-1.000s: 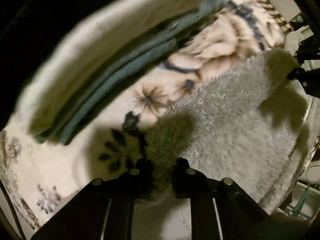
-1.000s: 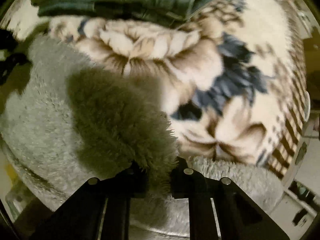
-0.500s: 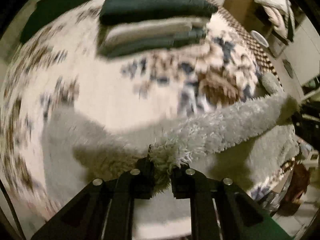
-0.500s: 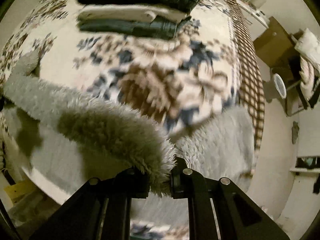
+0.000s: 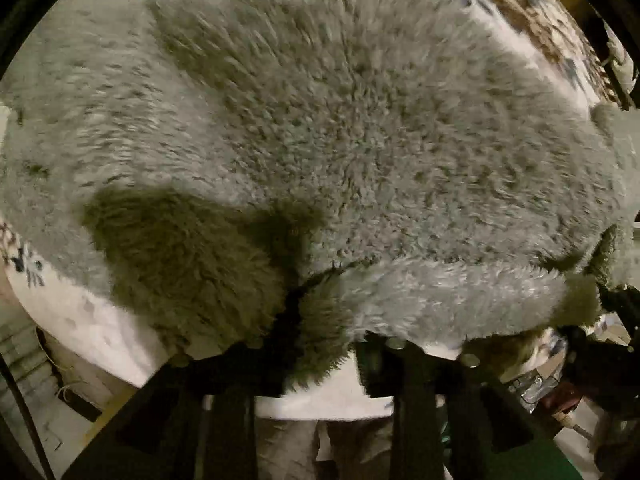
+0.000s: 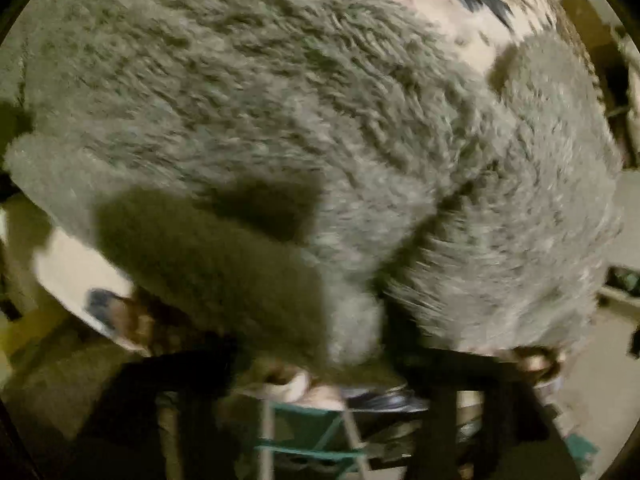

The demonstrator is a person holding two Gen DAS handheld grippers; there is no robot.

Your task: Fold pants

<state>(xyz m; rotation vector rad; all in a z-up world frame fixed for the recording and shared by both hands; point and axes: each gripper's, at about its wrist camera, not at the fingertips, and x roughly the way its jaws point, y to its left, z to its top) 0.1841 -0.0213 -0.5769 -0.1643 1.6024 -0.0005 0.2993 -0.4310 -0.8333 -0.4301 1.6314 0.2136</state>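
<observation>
The grey fluffy pants (image 5: 360, 140) lie spread on the flowered blanket and fill most of both views; in the right wrist view the pants (image 6: 300, 100) are blurred. My left gripper (image 5: 320, 344) has its jaws apart, with a tuft of the fleece edge lying between them. My right gripper (image 6: 332, 360) also has its jaws wide apart, the folded fleece edge hanging just in front of them. Neither gripper pinches the cloth.
The cream blanket with brown and blue flowers (image 5: 532, 12) shows at the top right and at the near edge (image 5: 100, 320). Past the edge are a green folding frame (image 6: 316, 436), floor clutter (image 5: 560, 392) and a dark stand at right.
Both grippers swung the lifted pants edge over and down onto the rest of the pants, then opened and let it go. The stack of folded clothes has left both views.
</observation>
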